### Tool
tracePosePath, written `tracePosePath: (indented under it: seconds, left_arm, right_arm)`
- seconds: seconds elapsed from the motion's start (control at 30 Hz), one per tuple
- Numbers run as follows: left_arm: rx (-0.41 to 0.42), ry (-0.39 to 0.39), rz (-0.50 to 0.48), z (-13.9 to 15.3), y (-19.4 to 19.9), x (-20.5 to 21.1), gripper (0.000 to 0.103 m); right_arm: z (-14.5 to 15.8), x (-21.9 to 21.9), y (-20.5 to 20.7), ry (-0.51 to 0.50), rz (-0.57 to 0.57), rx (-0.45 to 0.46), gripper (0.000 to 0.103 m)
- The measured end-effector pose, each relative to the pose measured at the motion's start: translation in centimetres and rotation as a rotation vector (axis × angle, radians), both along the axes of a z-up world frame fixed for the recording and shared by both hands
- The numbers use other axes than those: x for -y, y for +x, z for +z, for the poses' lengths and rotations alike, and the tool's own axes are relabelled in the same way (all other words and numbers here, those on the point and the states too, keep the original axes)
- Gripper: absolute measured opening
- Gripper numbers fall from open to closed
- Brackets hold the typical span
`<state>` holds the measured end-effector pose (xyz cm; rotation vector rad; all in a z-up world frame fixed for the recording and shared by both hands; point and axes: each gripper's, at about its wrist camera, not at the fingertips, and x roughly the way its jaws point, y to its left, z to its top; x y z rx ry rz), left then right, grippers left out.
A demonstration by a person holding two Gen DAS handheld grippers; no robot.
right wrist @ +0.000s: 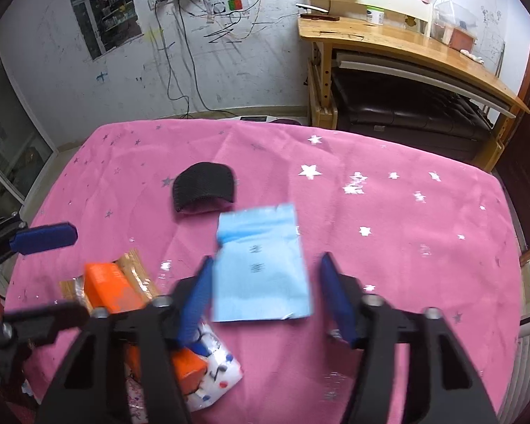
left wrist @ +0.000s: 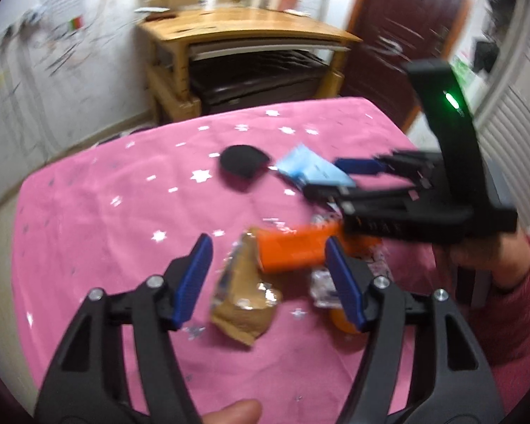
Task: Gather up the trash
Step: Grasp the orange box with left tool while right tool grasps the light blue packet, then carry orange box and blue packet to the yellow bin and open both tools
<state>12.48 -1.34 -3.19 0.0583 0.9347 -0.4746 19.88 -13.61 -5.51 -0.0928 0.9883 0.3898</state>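
Pink star-printed cloth covers the surface point(right wrist: 406, 219), where the right tool point(right wrist: 265, 282) straddles the blue packet point(right wrist: 261, 268) with a gap at its 3 o'clock pad, while the left tool point(left wrist: 268, 272), wide and empty, hovers over the orange and brown wrappers point(left wrist: 289, 251); gathering seems underway, and next the right tool needs to pinch the packet.

Packet point(right wrist: 261, 265) lies on table point(right wrist: 406, 247) — wrappers point(right wrist: 113, 286) left, pad point(right wrist: 204, 190) behind.
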Motion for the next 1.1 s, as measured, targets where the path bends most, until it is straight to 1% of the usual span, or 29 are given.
tracePosePath:
  seconds: [0.1, 0.2, 0.37, 0.5, 0.53, 0.6, 0.8, 0.9, 0.97, 1.0, 1.03, 1.07, 1.1]
  left_arm:
    - [0.030, 0.030, -0.101, -0.1, -0.3, 1.6, 0.063]
    - [0.057, 0.067, -0.157, -0.2, -0.2, 3.0, 0.063]
    - [0.069, 0.099, -0.191, -0.4, 1.1, 4.7, 0.063]
    - [0.040, 0.133, -0.225, -1.0, 2.4, 6.2, 0.063]
    - [0.033, 0.138, -0.230, -1.1, 2.5, 6.4, 0.070]
    - [0.029, 0.148, -0.239, -1.3, 2.8, 7.2, 0.077]
    - [0.033, 0.217, -0.309, -1.8, 3.7, 9.9, 0.079]
    - [0.020, 0.248, -0.319, -2.0, 4.7, 11.1, 0.079]
    - [0.006, 0.268, -0.318, -2.5, 5.4, 12.0, 0.072]
    - [0.000, 0.279, -0.317, -2.7, 5.7, 12.3, 0.064]
    - [-0.012, 0.293, -0.318, -3.0, 5.9, 12.6, 0.053]
    - [-0.019, 0.296, -0.322, -3.2, 5.9, 12.9, 0.051]
    - [-0.019, 0.292, -0.326, -3.1, 5.8, 13.0, 0.046]
  right_arm:
    - [0.0, 1.2, 0.2, 0.018, -0.013, 0.005, 0.045]
    - [0.3, 2.2, -0.1, 0.037, -0.029, 0.019, 0.045]
    - [0.9, 3.8, -0.5, 0.062, -0.054, 0.040, 0.046]
    - [1.2, 6.1, -0.5, 0.089, -0.103, 0.052, 0.046]
    - [1.3, 6.5, -0.5, 0.094, -0.112, 0.054, 0.046]
    - [1.3, 7.7, -0.6, 0.108, -0.130, 0.055, 0.046]
    - [1.7, 10.7, -1.2, 0.145, -0.171, 0.076, 0.046]
    - [2.1, 12.3, -1.6, 0.163, -0.190, 0.091, 0.046]
    - [2.3, 13.4, -2.0, 0.177, -0.206, 0.102, 0.046]
    - [2.5, 14.0, -2.4, 0.185, -0.215, 0.108, 0.046]
    - [2.7, 14.6, -2.7, 0.192, -0.223, 0.115, 0.046]
    - [2.8, 15.1, -3.0, 0.195, -0.230, 0.120, 0.046]
    - [3.0, 15.7, -3.4, 0.200, -0.239, 0.128, 0.046]
